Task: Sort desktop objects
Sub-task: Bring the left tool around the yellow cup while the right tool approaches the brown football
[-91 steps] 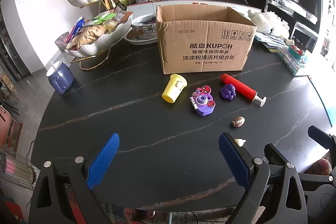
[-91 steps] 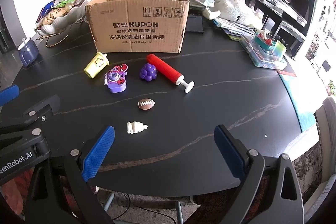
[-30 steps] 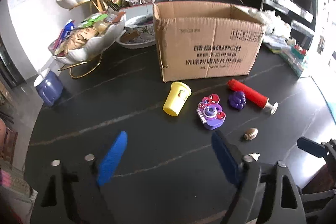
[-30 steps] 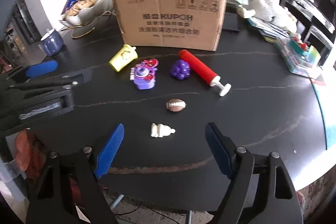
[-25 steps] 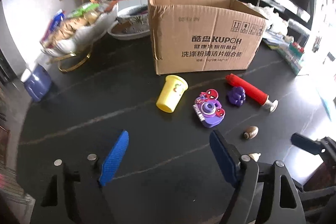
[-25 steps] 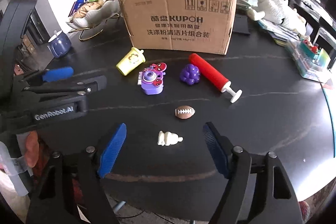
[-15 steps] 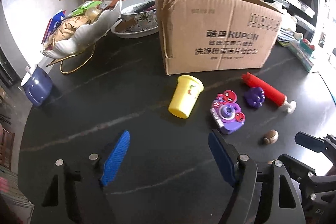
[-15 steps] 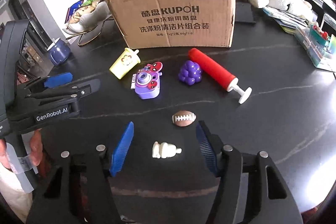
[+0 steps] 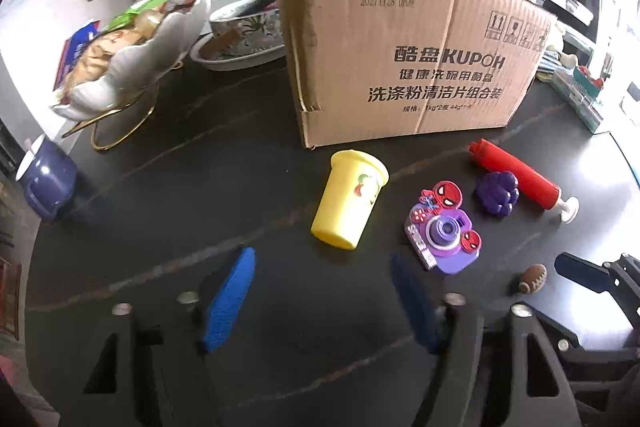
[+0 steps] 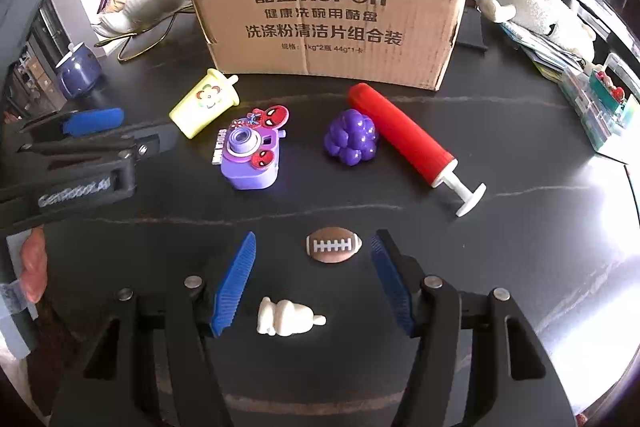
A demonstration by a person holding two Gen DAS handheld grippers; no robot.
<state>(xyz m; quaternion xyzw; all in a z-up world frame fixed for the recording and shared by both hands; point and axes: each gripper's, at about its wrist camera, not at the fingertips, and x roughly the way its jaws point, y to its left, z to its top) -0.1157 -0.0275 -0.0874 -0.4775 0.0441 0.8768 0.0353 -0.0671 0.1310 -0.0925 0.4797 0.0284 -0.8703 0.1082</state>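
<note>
An open cardboard box (image 9: 400, 63) (image 10: 332, 7) stands on the black table. In front of it lie a yellow cup (image 9: 349, 199) (image 10: 205, 102), a purple toy camera (image 9: 442, 233) (image 10: 250, 153), purple grapes (image 9: 498, 191) (image 10: 352, 137), a red pump (image 9: 520, 179) (image 10: 404, 139), a small football (image 9: 533, 278) (image 10: 334, 245) and a white toy bottle (image 10: 288, 317). My left gripper (image 9: 324, 295) is open, just short of the cup. My right gripper (image 10: 312, 283) is open, with the white bottle between its fingers and the football at its tips.
White shell-shaped snack bowls (image 9: 132, 55) on a gold stand and a patterned dish (image 9: 240, 35) sit back left. A blue mug (image 9: 48, 183) (image 10: 78, 71) is at the left edge. A plush toy (image 10: 536, 7) and clear containers (image 10: 604, 103) lie at the right.
Both grippers have moved forward toward the toys. The left one has closed in on the yellow cup. The right one now has the white bottle between its fingers.
</note>
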